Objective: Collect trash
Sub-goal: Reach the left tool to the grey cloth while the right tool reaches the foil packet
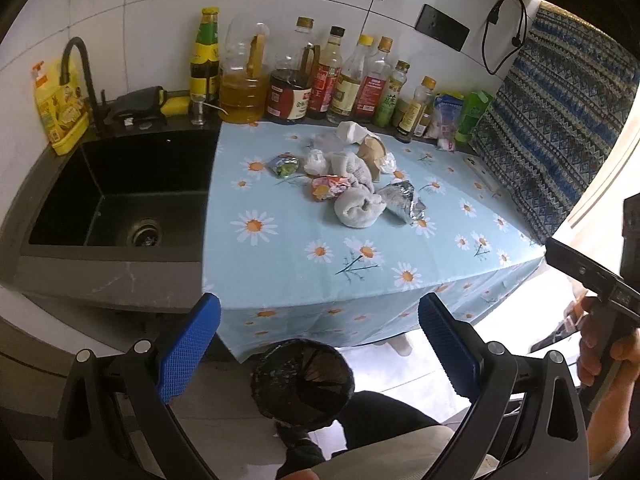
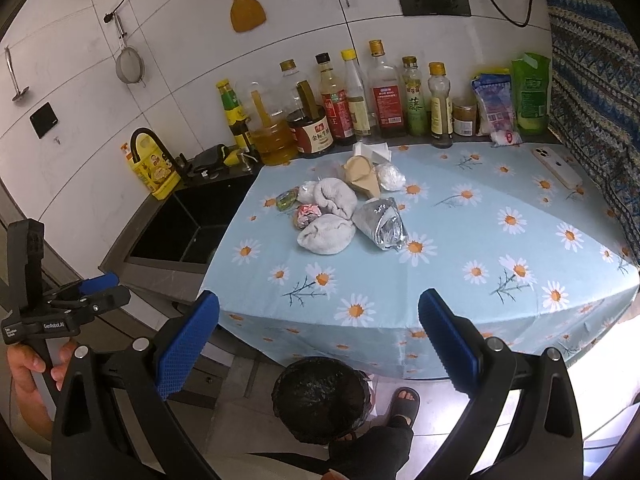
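Both grippers are hanging in the air in front of the surface (image 2: 460, 248), and both are holding nothing. The left gripper (image 1: 319, 344) is keeping its blue fingers (image 1: 188, 354) spread wide. The right gripper (image 2: 318, 340) is keeping its fingers (image 2: 186, 346) spread wide too. A hand (image 2: 34, 364) is gripping the left handle, seen at the edge of the right view.

The trash (image 2: 344, 204) is sitting in a small pile near the middle of the surface, on a blue cloth with daisies. In the pile, a silver wrapper (image 2: 382, 224) is lying on the right side. Two white crumpled wads (image 2: 328, 234) are lying just beside it. A tan paper cup (image 2: 362, 176) is lying tipped over at the back. A green wrapper (image 2: 286, 199) is lying on the left side, and a red wrapper (image 2: 306, 214) is touching the wads.

A bin (image 2: 320, 396) with a black bag is standing on the floor below the surface edge, between the fingers in both views. Bottles (image 2: 360, 100) are standing in a row along the wall. A black sink (image 1: 120, 196) is sitting left of the cloth. A white phone (image 2: 556, 168) is lying on the far right.
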Tool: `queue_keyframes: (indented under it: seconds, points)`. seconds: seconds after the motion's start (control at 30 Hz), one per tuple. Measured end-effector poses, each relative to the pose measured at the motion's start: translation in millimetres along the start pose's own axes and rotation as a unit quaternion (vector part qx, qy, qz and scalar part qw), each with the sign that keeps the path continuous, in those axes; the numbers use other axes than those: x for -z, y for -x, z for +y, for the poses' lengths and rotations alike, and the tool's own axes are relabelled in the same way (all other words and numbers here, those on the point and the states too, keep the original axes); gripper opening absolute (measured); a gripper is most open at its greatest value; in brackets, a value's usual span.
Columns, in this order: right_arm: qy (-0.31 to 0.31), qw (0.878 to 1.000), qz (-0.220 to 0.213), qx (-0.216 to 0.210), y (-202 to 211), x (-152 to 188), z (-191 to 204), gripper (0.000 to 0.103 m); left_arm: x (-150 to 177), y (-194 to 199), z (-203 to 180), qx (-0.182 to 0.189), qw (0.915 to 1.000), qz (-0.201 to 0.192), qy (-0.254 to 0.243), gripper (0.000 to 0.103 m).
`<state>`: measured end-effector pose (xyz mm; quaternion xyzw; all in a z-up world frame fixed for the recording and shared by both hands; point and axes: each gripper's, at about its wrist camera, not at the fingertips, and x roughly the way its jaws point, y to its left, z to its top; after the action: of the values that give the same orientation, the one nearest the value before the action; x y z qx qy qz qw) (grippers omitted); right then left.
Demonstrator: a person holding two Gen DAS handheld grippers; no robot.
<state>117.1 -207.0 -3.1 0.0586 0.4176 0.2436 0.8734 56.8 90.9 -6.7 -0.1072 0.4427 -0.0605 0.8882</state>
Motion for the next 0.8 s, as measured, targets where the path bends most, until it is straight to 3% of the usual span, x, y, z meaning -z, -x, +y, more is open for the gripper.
queue_keyframes:
  seconds: [0.23,0.67,0.8]
  points:
    - [-0.006,0.999,0.026,-0.019,-40,-25,-34,0.098,-19,-36,-7,-0.003,0.9997,0.021,0.011,0.096]
    - [0.000,0.991,0.123,-0.055,-159,-74,-98,0.098,-74,-159,-40,-0.002,0.9939,0.110,0.012,0.095]
    - [-0.008,0.986,0.153,-0.072,-193,-81,-112,0.093,-85,-195,-45,-0.003,0.9914,0.129,0.017,0.095]
